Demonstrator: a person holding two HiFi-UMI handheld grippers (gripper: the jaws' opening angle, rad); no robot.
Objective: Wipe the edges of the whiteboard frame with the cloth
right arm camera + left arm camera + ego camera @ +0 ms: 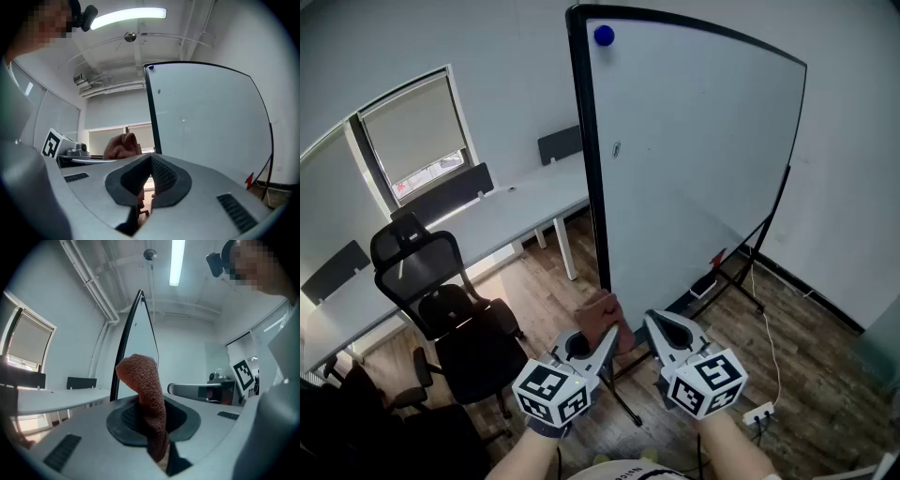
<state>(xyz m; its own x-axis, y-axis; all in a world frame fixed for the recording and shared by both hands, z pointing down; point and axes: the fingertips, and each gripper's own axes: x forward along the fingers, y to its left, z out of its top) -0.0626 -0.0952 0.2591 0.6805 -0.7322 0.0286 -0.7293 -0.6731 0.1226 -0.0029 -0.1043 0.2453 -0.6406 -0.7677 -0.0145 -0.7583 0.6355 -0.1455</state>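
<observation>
Pointing both grippers forward, low, side by side, at the whiteboard frame (585,141). Clamping the left gripper (598,349) on the rust-brown cloth (604,314), just beside the frame's left edge. Pressing the right gripper (661,328) jaws together, gripping nothing.

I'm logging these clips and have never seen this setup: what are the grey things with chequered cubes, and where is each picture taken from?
No robot here: a person holds a two-jaw gripper, marker cube included, in each hand. The head view comes from a camera on the person's head, looking down; the other two come from cameras riding on the grippers, looking along their jaws. The left gripper has its jaws shut on a reddish-brown cloth. The right gripper holds nothing, its jaws together. Ahead stands a whiteboard with a black frame and a blue magnet; a desk and office chair stand to its left.
</observation>
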